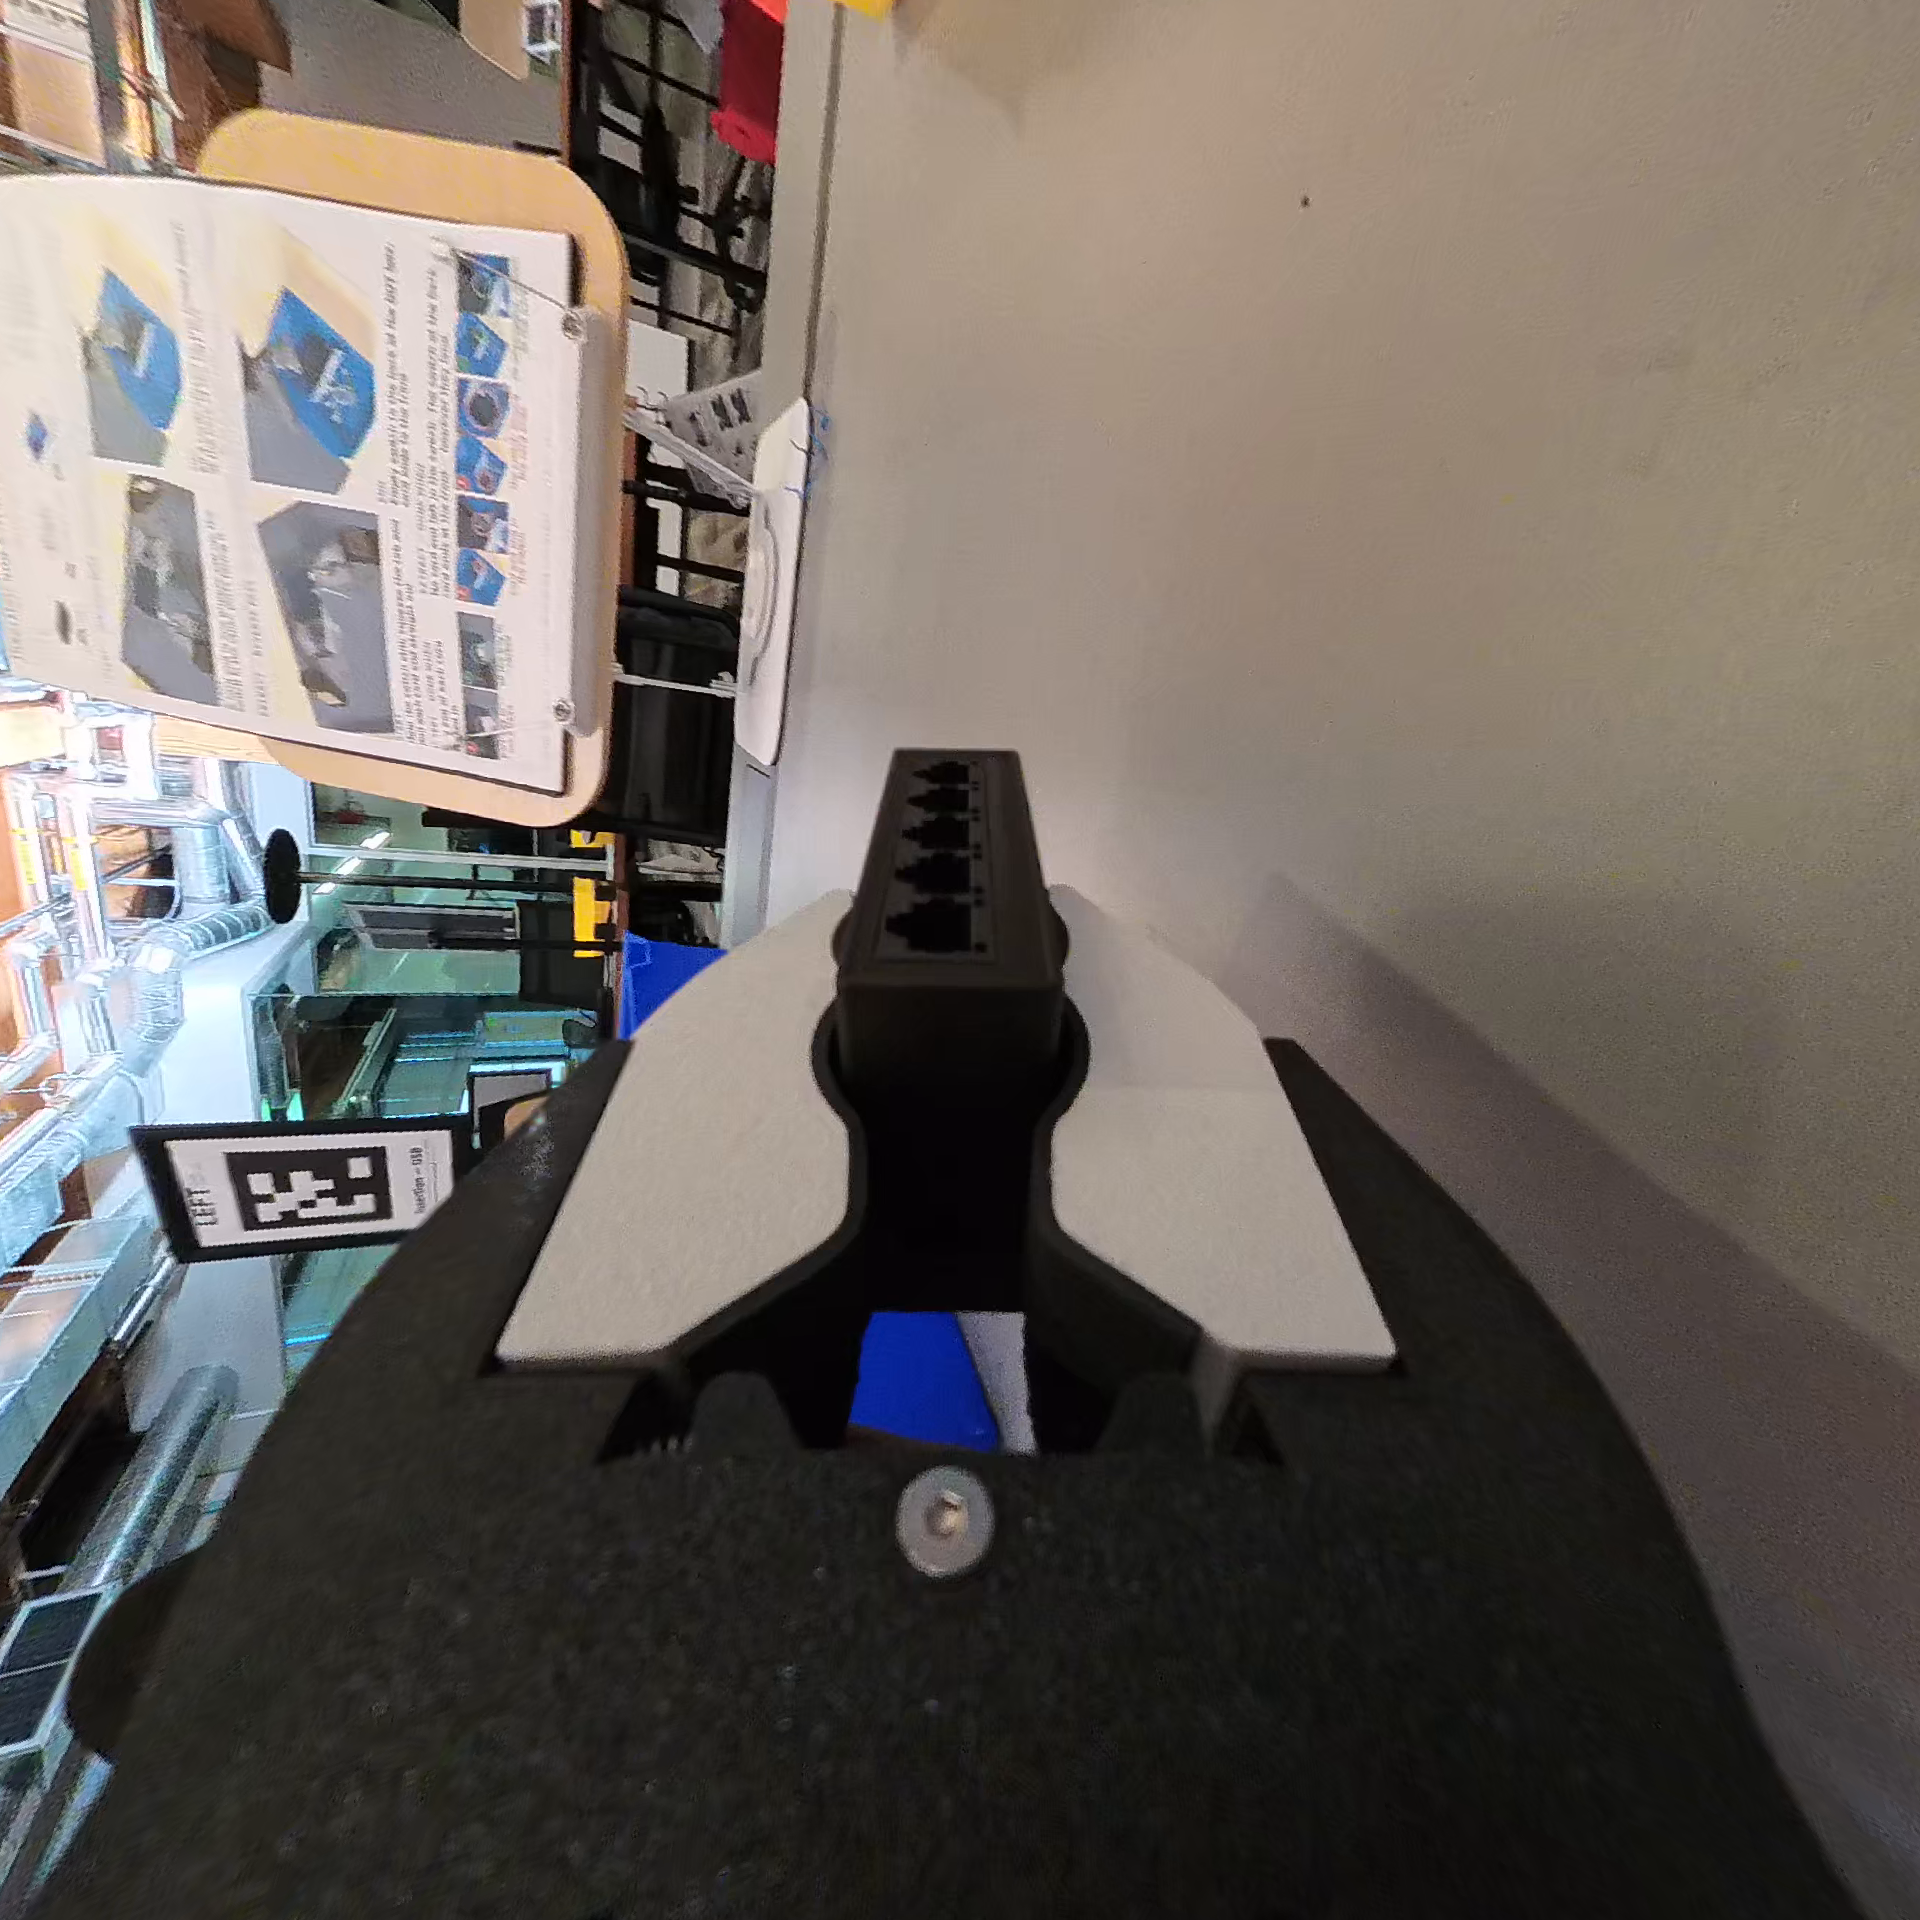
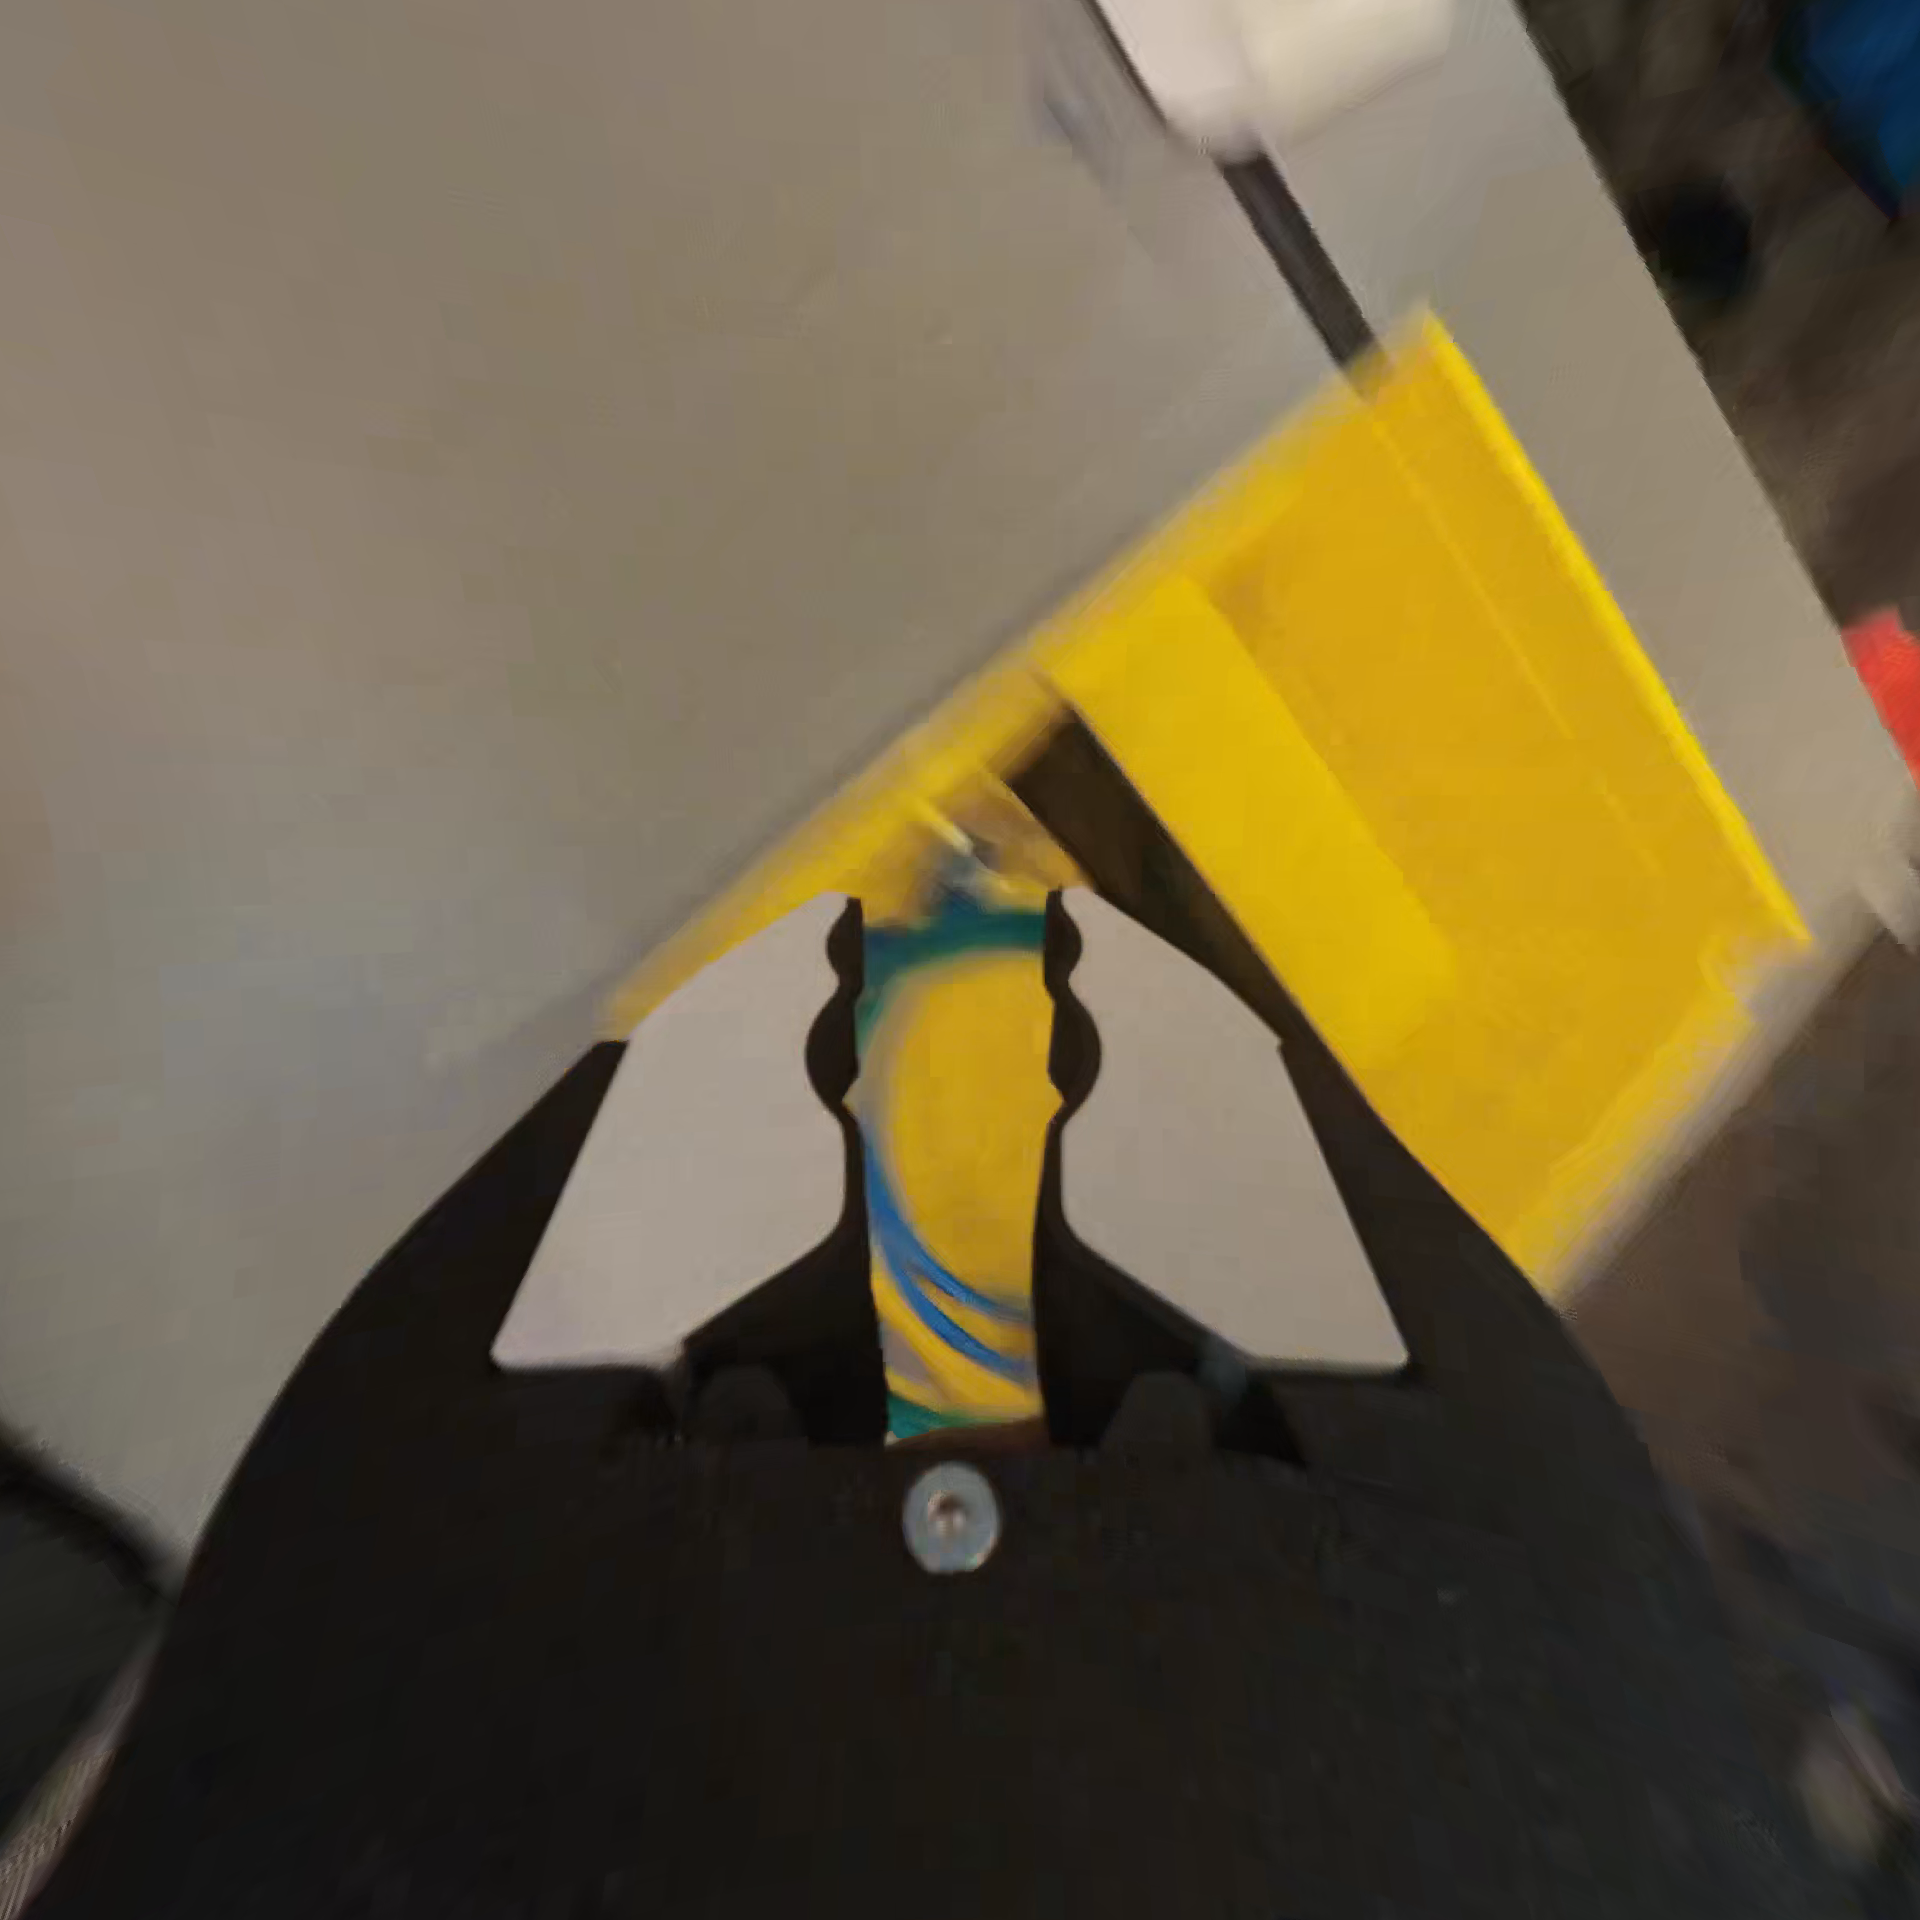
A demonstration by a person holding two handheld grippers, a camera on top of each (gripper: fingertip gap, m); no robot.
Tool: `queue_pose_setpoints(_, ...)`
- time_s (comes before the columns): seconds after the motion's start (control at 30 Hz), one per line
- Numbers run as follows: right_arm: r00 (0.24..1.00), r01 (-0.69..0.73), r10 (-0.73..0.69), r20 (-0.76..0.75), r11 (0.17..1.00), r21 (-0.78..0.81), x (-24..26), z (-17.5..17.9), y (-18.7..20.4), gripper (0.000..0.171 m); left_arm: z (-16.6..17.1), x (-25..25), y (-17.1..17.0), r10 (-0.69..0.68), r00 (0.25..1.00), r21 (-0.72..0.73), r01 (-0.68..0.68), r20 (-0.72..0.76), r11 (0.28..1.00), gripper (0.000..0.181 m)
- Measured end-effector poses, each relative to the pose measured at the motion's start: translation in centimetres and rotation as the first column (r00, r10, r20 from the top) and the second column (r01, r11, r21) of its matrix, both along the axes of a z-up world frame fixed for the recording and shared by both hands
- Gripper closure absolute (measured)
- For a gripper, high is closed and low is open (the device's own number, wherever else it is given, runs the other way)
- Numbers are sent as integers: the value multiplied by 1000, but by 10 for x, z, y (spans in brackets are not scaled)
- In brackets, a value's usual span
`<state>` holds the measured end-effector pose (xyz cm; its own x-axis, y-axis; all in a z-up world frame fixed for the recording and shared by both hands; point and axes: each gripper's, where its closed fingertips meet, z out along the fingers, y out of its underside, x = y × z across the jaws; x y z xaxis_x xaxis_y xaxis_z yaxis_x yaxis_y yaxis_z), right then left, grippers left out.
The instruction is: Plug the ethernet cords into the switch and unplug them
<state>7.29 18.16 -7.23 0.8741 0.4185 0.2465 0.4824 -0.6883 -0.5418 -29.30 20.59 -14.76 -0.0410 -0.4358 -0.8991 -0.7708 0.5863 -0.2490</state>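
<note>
In the left wrist view, my left gripper (image 1: pixel 951 940) is shut on a black ethernet switch (image 1: pixel 940 894) and holds it off the grey table (image 1: pixel 1403 520). The switch's row of several ports faces the camera, and all of them are empty. In the blurred right wrist view, my right gripper (image 2: pixel 951 914) is shut on a blue-green ethernet cord (image 2: pixel 914 1236) close to its clear plug (image 2: pixel 971 847). The plug sticks out past the fingertips. The rest of the cord loops behind the fingers, over a yellow bin (image 2: pixel 1455 727).
A white plate-like object (image 1: pixel 774 582) lies at the table's far edge. A printed sheet on a wooden board (image 1: pixel 312 468) and a black-and-white marker card (image 1: pixel 301 1195) stand beyond the table. A white object on a black rod (image 2: pixel 1288 208) is past the yellow bin.
</note>
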Motion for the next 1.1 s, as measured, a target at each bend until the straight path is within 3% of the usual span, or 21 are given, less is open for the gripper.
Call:
queue_pose_setpoints(0.03,986,-106,112,-121,993,55,-46,3,-4,138,3,1,-1,-4,1000,12,4,10,1000,152)
queue_pose_setpoints(0.07,943,-202,219,-250,975,92,-92,2,-12,138,6,2,-1,-9,1000,34,8,19,999,152)
queue_pose_setpoints(0.13,768,-325,347,-539,936,139,-174,-1,-30,138,13,5,-4,-33,999,95,30,31,995,152)
queue_pose_setpoints(0.27,498,-360,255,-829,930,69,-264,-28,-27,133,29,13,-18,-107,993,270,91,46,959,152)
queue_pose_setpoints(0.4,226,-467,94,-969,884,-23,-312,-34,-15,130,39,22,-40,-211,977,428,179,29,886,152)
queue_pose_setpoints(0.57,48,-697,-80,-996,711,-91,-345,-34,-41,128,45,28,-72,-348,937,571,297,-20,766,152)
queue_pose_setpoints(0.67,-8,-763,-126,-992,642,-75,-355,-32,-50,133,35,32,-84,-396,914,607,365,-88,706,152)
queue_pose_setpoints(0.73,62,-799,-110,-992,590,-116,-360,-43,-62,140,29,33,-83,-395,911,612,380,-119,693,152)
queue_pose_setpoints(0.9,76,-725,-83,-994,680,-112,-355,-45,-45,143,24,37,-66,-316,940,619,324,-127,715,149)
queue_pose_setpoints(1.03,114,-630,-17,-993,771,-86,-327,-35,-24,144,29,36,-57,-276,961,533,245,-22,810,141)
queue_pose_setpoints(1.1,137,-547,9,-991,834,-68,-305,-25,-8,144,36,32,-53,-271,961,494,212,51,843,148)
